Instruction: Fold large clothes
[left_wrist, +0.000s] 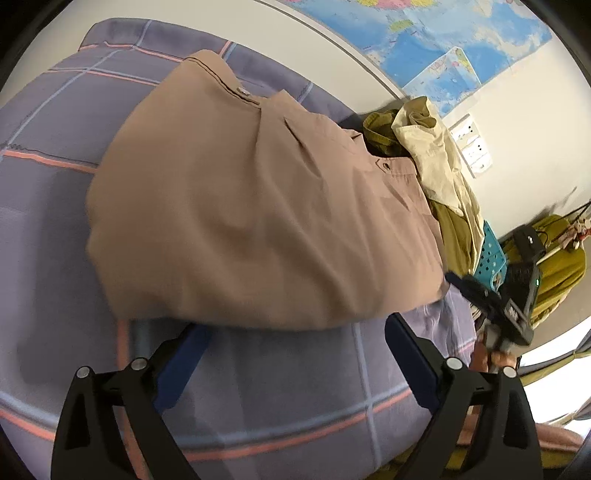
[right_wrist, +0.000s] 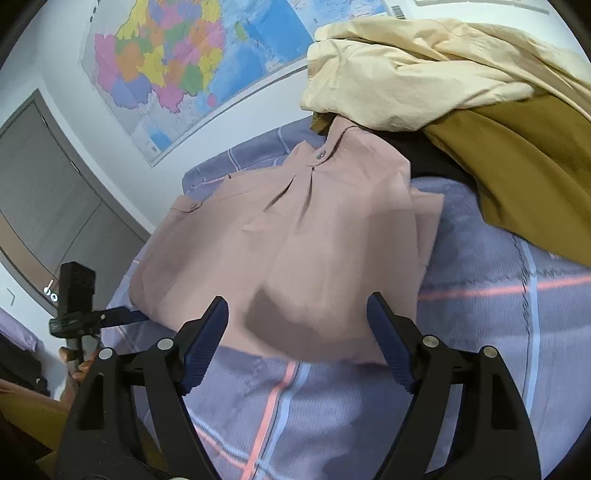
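A tan-pink garment (left_wrist: 258, 221) lies folded on the purple plaid bed sheet (left_wrist: 295, 387); it also shows in the right wrist view (right_wrist: 332, 251). My left gripper (left_wrist: 299, 328) is open at the garment's near edge, empty, its blue pads (left_wrist: 184, 365) spread wide. My right gripper (right_wrist: 299, 306) is open and empty, just over the garment's near edge. The right gripper appears in the left wrist view (left_wrist: 495, 299) by the garment's right corner. The left gripper appears in the right wrist view (right_wrist: 122, 315) at the garment's left edge.
A pile of cream (right_wrist: 406, 66) and mustard (right_wrist: 524, 166) clothes lies at the bed's far right. A teal perforated basket (left_wrist: 489, 254) stands beyond the bed. Maps (right_wrist: 177, 62) hang on the wall; a grey door (right_wrist: 40, 199) is at left.
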